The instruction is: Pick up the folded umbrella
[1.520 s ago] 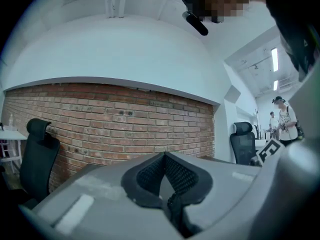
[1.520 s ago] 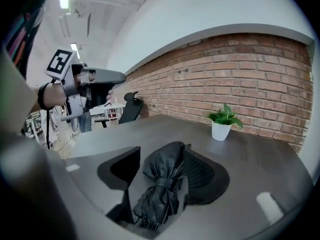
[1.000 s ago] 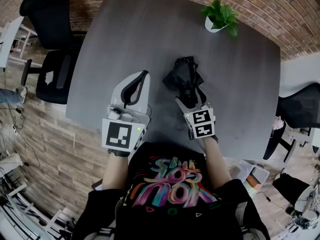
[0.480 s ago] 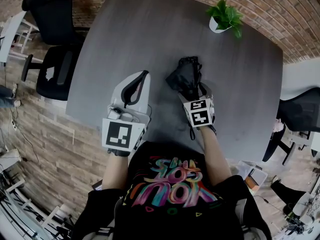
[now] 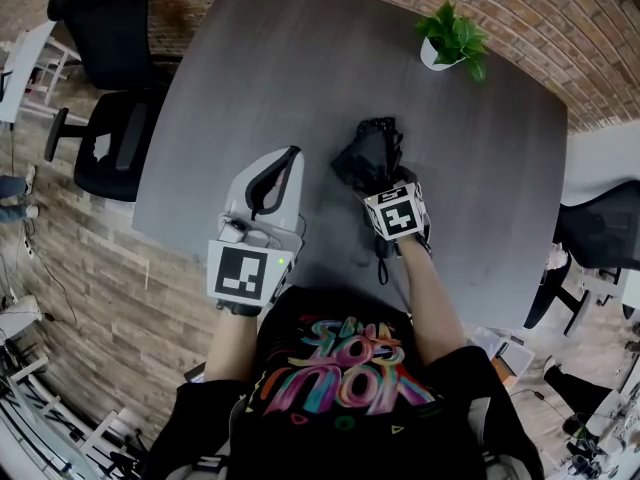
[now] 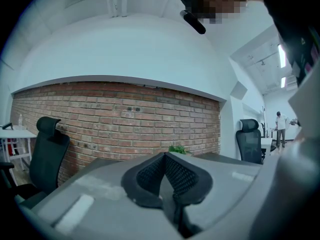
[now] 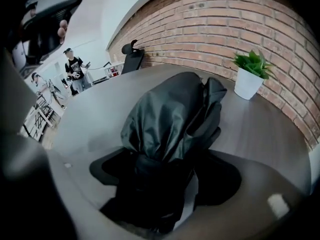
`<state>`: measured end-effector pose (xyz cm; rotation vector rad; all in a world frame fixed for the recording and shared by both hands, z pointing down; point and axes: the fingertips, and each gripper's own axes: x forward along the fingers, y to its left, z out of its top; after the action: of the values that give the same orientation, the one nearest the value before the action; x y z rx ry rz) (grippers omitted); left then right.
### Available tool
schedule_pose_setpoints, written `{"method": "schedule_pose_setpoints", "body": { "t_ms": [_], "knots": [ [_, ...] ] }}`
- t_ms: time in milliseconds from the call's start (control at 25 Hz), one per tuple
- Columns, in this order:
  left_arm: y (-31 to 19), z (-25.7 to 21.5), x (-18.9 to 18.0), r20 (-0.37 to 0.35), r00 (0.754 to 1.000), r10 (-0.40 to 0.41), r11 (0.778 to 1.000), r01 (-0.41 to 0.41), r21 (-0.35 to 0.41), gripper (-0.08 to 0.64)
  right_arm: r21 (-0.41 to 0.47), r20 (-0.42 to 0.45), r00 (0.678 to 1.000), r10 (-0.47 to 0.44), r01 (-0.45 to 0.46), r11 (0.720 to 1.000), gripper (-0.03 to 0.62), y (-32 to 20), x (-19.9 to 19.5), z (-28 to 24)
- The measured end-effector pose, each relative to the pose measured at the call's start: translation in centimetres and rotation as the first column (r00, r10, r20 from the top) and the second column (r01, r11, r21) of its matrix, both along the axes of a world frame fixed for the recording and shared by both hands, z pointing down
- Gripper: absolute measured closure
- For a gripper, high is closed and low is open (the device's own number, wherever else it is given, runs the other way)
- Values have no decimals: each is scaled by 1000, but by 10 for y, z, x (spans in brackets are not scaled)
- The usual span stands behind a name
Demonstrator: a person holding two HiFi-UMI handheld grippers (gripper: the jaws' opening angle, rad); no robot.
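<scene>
At the grey, round-cornered table (image 5: 300, 68), we see the black folded umbrella (image 5: 368, 153) lying near the middle of the top, its crumpled canopy pointing toward the brick wall. The right gripper (image 5: 380, 180) tips steeply down over the umbrella's near end. In the right gripper view its jaws are opening and stand wide, with the umbrella (image 7: 167, 109) between them. We can make out no pad pressing on the fabric.

The left gripper (image 5: 291, 153) is held close to level beside it, over the table's near edge and apart from the umbrella. In the left gripper view we find this gripper (image 6: 164, 156) with its jaws drawn together and nothing between them.

A small green plant in a white pot (image 5: 450, 40) stands at the table's far side, well apart from the umbrella. A black office chair (image 5: 110, 138) waits off the table's left edge.
</scene>
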<state>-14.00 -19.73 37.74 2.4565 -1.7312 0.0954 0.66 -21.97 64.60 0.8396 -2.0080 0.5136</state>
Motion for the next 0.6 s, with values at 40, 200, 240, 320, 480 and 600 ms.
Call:
{"method": "schedule_pose_setpoints", "body": {
  "t_ms": [40,200,240,320,480,600],
  "knots": [
    [0,0,1,1,1000,0,1000,0,1,558,-6,2,1000,-2,2,1000,202,0,0,1],
    [0,-1,2,5,1000,-2,1000,2,3,558,-18,17,1000,7,-7,1000,235,1,0,1],
    [-1,-1,2,6,1000,-2,1000,2,4,558,-22,19,1000,10,-10,1000,252,1,-1,0],
    [-1,-2,2,8,1000,-2,1000,2,7,558,-26,18,1000,9,-8,1000,278,2,-2,0],
    [-1,-2,2,12,1000,-4,1000,4,9,558,-18,5,1000,-3,3,1000,299,3,-3,-1],
    [-2,-5,1,16,1000,-8,1000,8,14,558,-12,16,1000,2,-2,1000,310,3,-1,-3]
  ]
}}
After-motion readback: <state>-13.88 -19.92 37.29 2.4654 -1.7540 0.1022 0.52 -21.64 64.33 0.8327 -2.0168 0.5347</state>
